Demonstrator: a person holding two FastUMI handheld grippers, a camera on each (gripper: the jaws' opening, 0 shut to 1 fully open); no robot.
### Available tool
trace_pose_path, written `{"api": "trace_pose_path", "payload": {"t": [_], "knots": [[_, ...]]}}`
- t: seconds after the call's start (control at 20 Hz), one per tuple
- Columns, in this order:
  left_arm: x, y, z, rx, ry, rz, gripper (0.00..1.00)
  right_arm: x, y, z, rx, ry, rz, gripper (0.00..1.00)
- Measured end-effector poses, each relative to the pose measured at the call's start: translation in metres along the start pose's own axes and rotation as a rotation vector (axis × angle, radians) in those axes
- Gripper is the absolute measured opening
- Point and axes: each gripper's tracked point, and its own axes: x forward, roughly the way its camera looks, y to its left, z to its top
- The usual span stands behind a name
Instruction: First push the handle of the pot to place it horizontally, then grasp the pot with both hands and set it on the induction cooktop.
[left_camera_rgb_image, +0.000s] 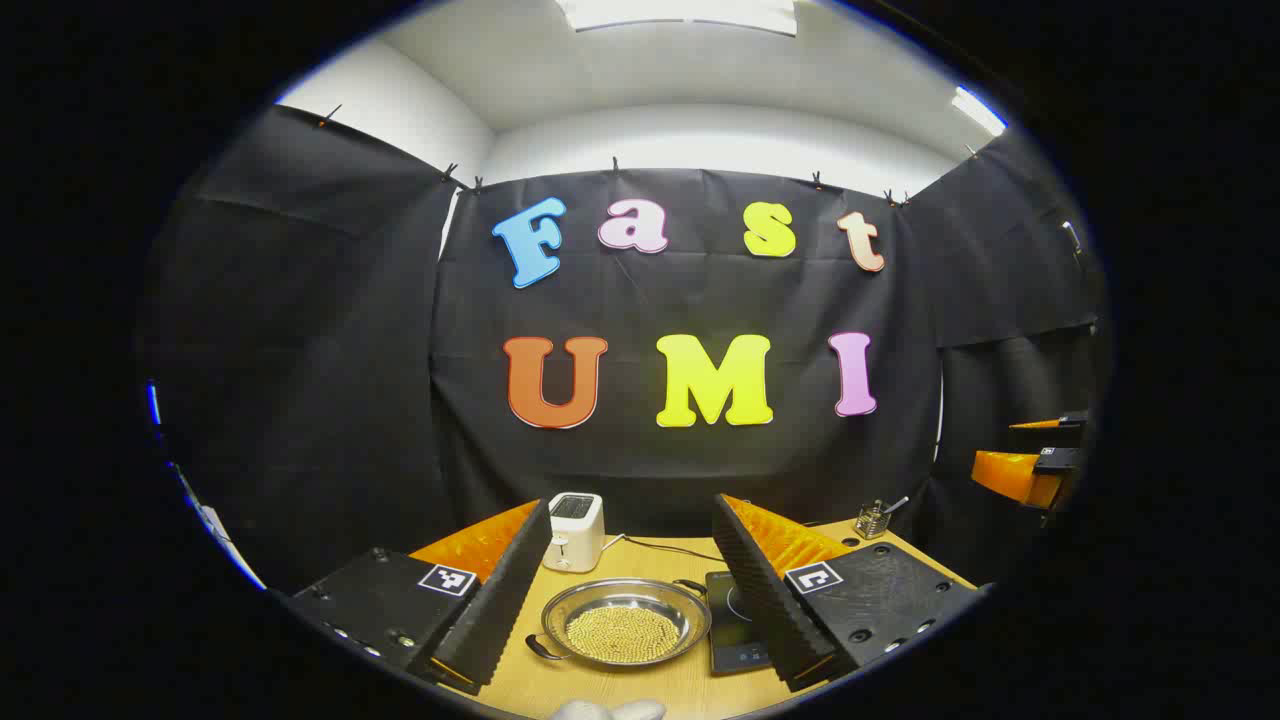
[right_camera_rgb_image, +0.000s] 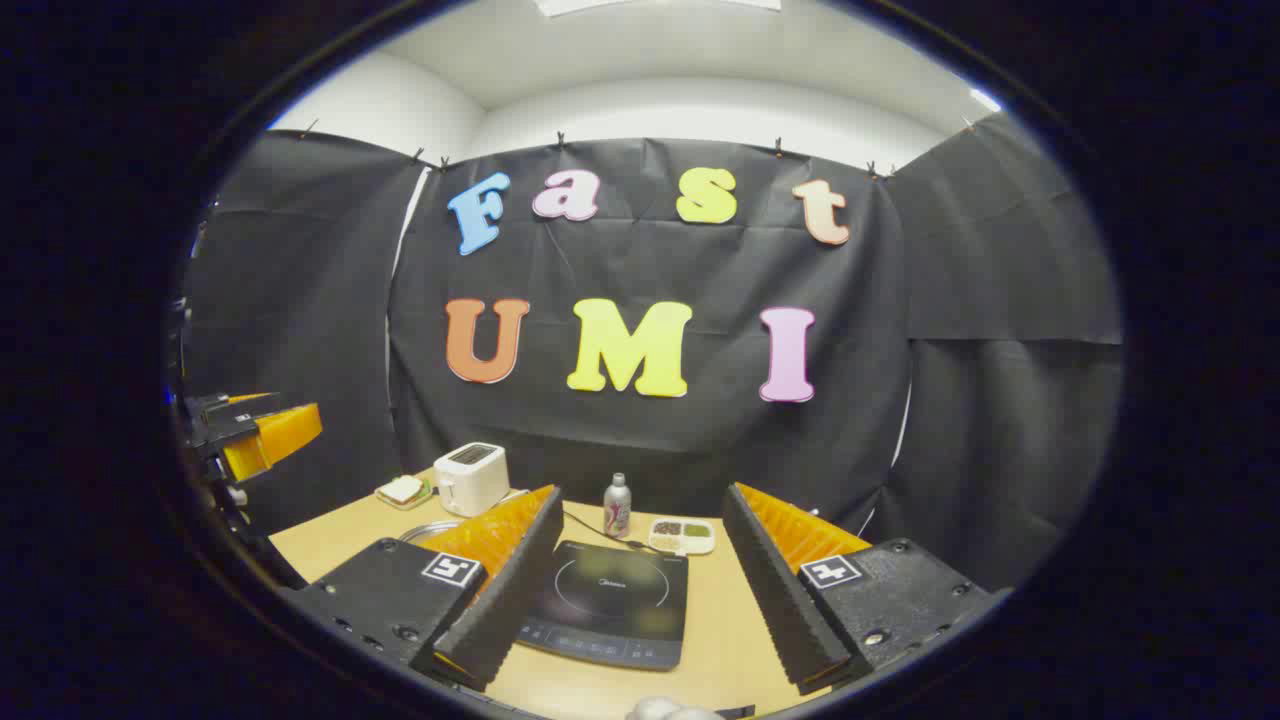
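Both tools spread wide: left tool (left_camera_rgb_image: 630, 625) above the pot (left_camera_rgb_image: 624, 625), right tool (right_camera_rgb_image: 640, 600) above the cooktop (right_camera_rgb_image: 608, 604).

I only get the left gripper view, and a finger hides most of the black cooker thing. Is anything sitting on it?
Observer: No. In the right gripper view, the flat black induction cooktop has a bare top.
Operator: What's behind it?
Observer: A small silvery bottle stands upright behind it, near the cloth wall.
Operator: Anything next to that?
Observer: A white divided dish of food lies just to the bottle's right in that view.
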Motion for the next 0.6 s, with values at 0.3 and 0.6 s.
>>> {"api": "trace_pose_path", "payload": {"t": [0.3,0.6], "knots": [[0.004,0.0,0.006,0.026,-0.014,-0.022,0.96,-0.003,0.0,0.007,-0.006,-0.028,-0.008,1.0],[0.008,0.008,0.007,0.039,-0.029,-0.009,0.96,0.0,0.008,0.01,-0.001,-0.032,-0.006,1.0]]}}
